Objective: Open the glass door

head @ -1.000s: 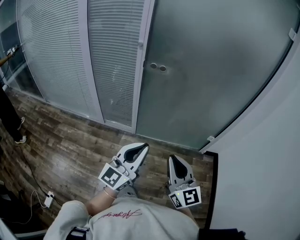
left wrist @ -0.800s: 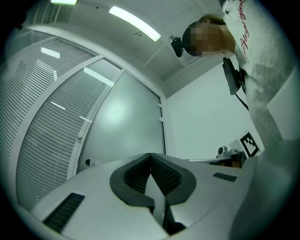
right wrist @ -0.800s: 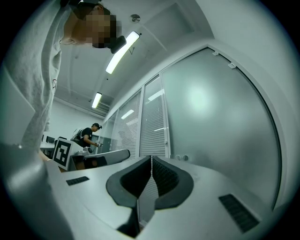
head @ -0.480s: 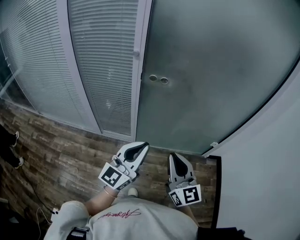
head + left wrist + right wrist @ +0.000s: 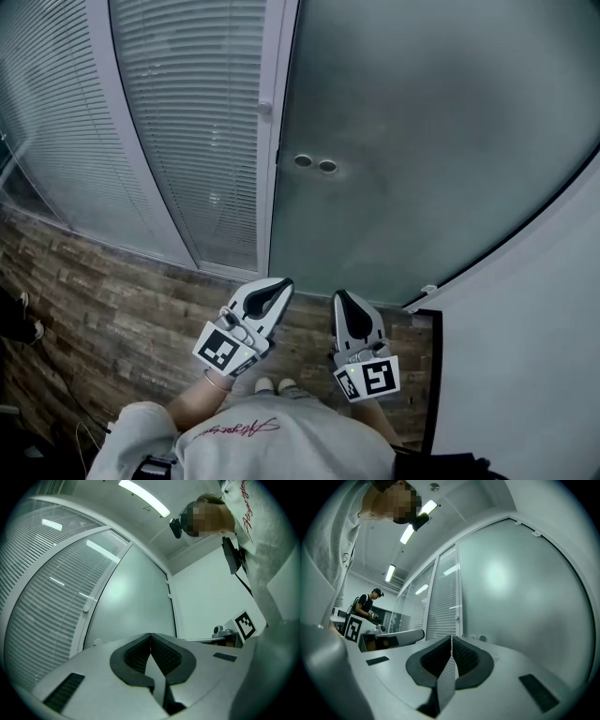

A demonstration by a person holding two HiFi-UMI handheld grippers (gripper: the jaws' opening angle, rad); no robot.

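The frosted glass door point(image 5: 422, 141) stands straight ahead, shut against its pale frame post point(image 5: 274, 141). Two round metal fittings point(image 5: 315, 163) sit on the glass near its left edge; the right gripper view shows them as fittings point(image 5: 477, 638) just beyond the jaws. My left gripper point(image 5: 284, 282) and right gripper point(image 5: 338, 295) hang side by side in front of my body, short of the door and touching nothing. In the left gripper view the left gripper point(image 5: 150, 634) has its pads pressed together. The right gripper point(image 5: 452, 638) is shut too, with nothing between its pads.
A glass partition with slatted blinds point(image 5: 187, 122) runs left of the door. A white wall point(image 5: 534, 328) closes the right side, with a dark strip point(image 5: 432, 375) at its foot. The floor is wood plank point(image 5: 112, 300). A person point(image 5: 368, 604) stands far behind to the left.
The door and its fittings have come closer and sit lower in the head view. The partition and the shoes at the left have slid outward. Both grippers keep the same shut pose.
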